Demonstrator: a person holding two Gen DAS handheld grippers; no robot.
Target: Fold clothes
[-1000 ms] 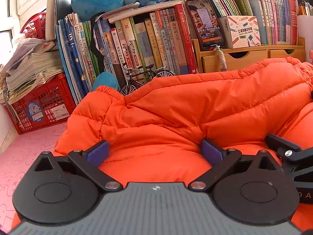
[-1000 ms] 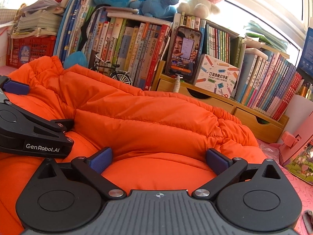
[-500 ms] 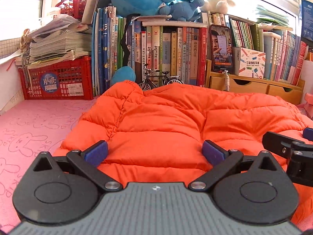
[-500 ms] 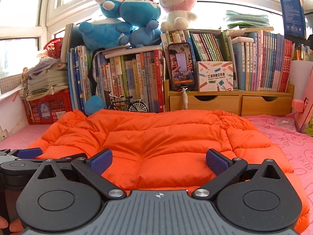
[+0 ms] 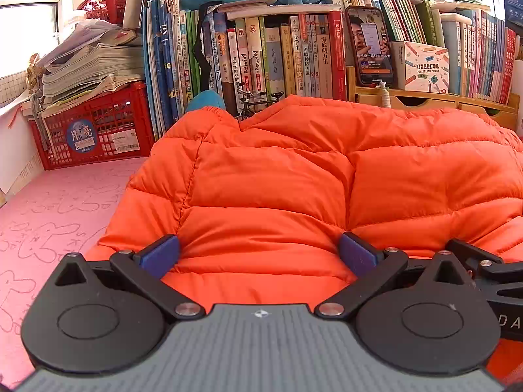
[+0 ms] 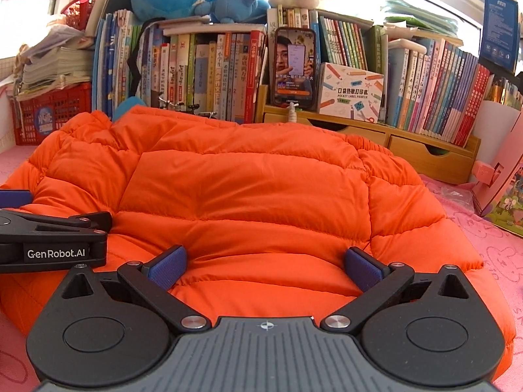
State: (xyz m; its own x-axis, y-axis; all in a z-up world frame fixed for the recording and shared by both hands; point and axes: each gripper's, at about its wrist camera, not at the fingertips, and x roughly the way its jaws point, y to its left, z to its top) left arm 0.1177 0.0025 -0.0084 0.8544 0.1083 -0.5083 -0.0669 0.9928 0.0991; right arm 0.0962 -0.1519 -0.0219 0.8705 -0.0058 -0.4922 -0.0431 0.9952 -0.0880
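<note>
Pink bunny-print mat (image 5: 59,202) under orange puffer jacket (image 6: 255,189), bookshelf (image 6: 209,72) behind; both hand-held grippers wide, w/ nothing held.

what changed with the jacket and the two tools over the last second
Both tools pulled back from the orange jacket half a second ago, then moved in close again. The left tool and right tool stayed open side by side, gripping nothing. The jacket remains a puffy bundle on the pink mat.

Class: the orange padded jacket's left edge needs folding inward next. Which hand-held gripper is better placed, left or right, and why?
Probably the left hand-held gripper: it sits open at the orange padded jacket near that edge, beside bare pink mat. The right hand-held gripper sits farther right.
</note>
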